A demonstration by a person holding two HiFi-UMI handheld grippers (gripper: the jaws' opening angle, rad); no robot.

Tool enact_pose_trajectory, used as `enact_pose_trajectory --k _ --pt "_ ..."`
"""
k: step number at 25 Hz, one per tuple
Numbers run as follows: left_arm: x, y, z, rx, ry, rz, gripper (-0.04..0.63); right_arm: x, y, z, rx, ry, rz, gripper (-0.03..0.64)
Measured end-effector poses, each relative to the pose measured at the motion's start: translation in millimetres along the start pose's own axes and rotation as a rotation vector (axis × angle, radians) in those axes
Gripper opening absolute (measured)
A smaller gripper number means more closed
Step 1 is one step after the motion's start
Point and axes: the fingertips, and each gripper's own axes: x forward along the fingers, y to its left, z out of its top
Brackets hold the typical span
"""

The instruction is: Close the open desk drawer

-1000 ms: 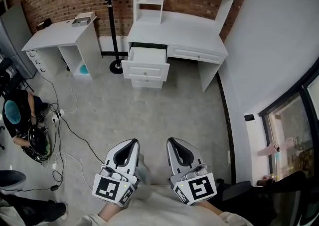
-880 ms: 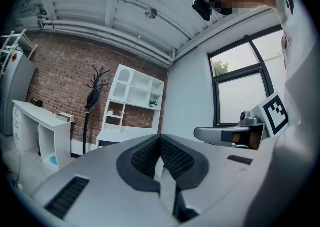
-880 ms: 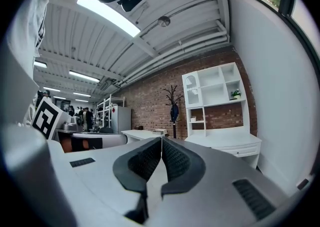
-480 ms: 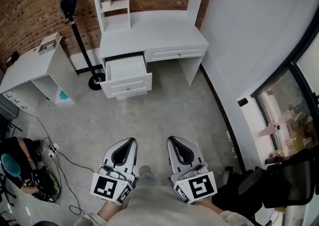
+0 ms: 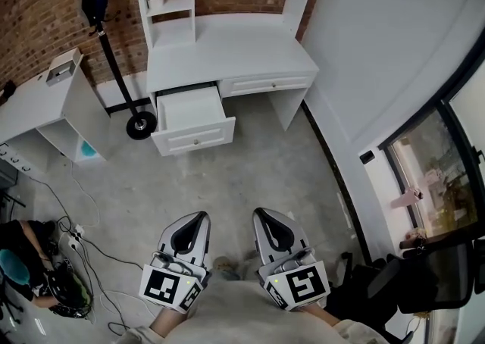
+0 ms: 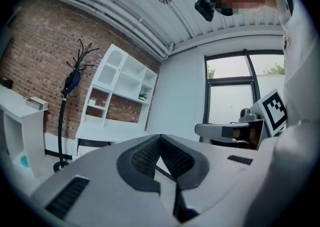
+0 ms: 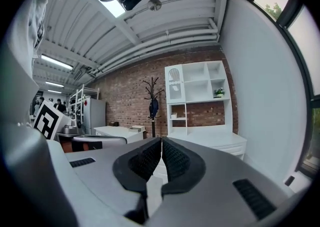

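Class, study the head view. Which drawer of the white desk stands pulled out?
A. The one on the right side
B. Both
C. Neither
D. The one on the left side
D: the open drawer on the left of the desk juts out with its inside showing, while the right-hand drawer sits flush.

I see the white desk drawer pulled well out of the left side of the white desk. Its white inside shows, and a small knob sits on its panelled front. It lies well apart from the jaws, straight ahead of my left gripper and ahead-left of my right gripper.
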Motion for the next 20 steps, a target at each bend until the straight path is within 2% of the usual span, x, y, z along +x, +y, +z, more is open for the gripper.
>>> enact_pose_trajectory --k 11,20 --pt "12 70 3 -0.041 -0.027 0.148 0.017 83 12 -2 -0.005 0.02 0.145 0.032" --pt "74 138 12 -0.035 -0.023 0.236 0.017 189 -13 -7 0.0 0.028 0.248 0.031"
